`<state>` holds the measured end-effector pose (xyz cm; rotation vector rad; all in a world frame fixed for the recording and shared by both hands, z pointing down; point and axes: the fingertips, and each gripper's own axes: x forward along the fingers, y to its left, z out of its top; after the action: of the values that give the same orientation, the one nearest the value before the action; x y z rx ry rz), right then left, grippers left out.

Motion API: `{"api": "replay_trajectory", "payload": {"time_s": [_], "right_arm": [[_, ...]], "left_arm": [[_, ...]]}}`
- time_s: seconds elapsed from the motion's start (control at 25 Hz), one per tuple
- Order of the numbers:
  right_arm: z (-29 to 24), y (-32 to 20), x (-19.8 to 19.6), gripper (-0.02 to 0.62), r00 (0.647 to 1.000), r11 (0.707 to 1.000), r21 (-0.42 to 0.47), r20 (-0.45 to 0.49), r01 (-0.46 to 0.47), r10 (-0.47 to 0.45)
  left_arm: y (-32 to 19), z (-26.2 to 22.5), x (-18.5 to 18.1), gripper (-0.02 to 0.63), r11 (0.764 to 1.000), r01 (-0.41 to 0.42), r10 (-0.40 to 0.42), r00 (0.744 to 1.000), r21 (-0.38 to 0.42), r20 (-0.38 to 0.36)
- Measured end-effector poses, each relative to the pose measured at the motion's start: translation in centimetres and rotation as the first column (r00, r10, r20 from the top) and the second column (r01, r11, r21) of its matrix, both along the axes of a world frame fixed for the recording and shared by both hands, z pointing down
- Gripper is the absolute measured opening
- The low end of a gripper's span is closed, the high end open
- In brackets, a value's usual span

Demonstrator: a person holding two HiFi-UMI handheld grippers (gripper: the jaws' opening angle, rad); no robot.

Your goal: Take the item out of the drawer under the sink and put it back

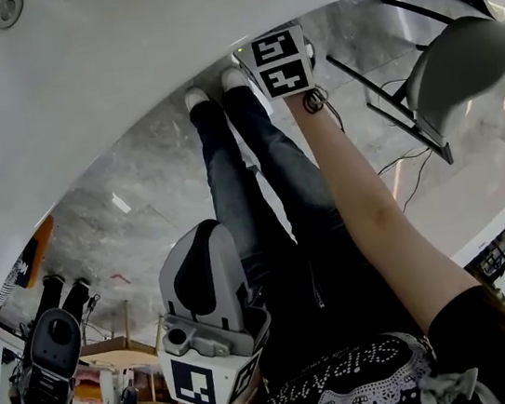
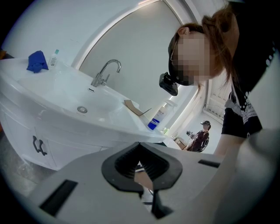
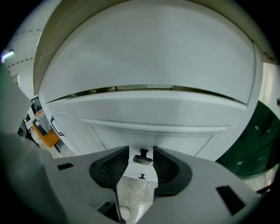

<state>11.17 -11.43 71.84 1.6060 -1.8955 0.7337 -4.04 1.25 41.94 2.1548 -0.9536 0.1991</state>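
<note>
The white sink point(image 1: 163, 40) curves over a grey marbled floor point(image 1: 154, 173), with its drawer front point(image 3: 148, 111) closed; the item itself cannot be seen. The right arm stretches straight down, and the right gripper point(image 3: 141, 168) stands wide around the dark drawer handle point(image 3: 142, 158). The left gripper point(image 2: 142, 168), drawn up near the waist, is pinched together and empty. The label on the blue-banded bottle point(image 2: 156, 118) is too small to read.
</note>
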Motion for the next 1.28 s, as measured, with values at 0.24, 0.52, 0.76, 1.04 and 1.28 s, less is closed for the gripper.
{"api": "replay_trajectory", "payload": {"time_s": [0.24, 0.52, 0.76, 1.04, 1.28], "right_arm": [[-0.1, -0.2, 0.3, 0.160, 0.997, 0.997, 0.025, 0.017, -0.077, 0.076], [-0.1, -0.2, 0.7, 0.130, 0.996, 0.996, 0.038, 0.046, -0.075, 0.074], [-0.3, -0.2, 0.5, 0.127, 0.997, 0.997, 0.047, 0.050, -0.066, 0.064], [-0.1, 0.4, 0.6, 0.126, 0.996, 0.997, 0.048, 0.054, -0.068, 0.066], [-0.2, 1.4, 0.6, 0.126, 0.996, 0.997, 0.043, 0.055, -0.066, 0.063]], "left_arm": [[0.4, 0.1, 0.1, 0.005, 1.000, -0.012, 0.012, 1.000, -0.001, -0.004], [1.0, 0.4, 0.5, 0.005, 1.000, -0.022, 0.022, 1.000, -0.011, -0.003], [1.1, 0.1, 0.7, 0.005, 1.000, -0.029, 0.029, 1.000, -0.005, -0.009], [1.1, 0.2, 1.0, 0.005, 1.000, -0.030, 0.030, 0.999, 0.001, -0.011], [1.5, 0.0, 0.8, 0.005, 1.000, -0.030, 0.030, 0.999, 0.003, -0.015]]}}
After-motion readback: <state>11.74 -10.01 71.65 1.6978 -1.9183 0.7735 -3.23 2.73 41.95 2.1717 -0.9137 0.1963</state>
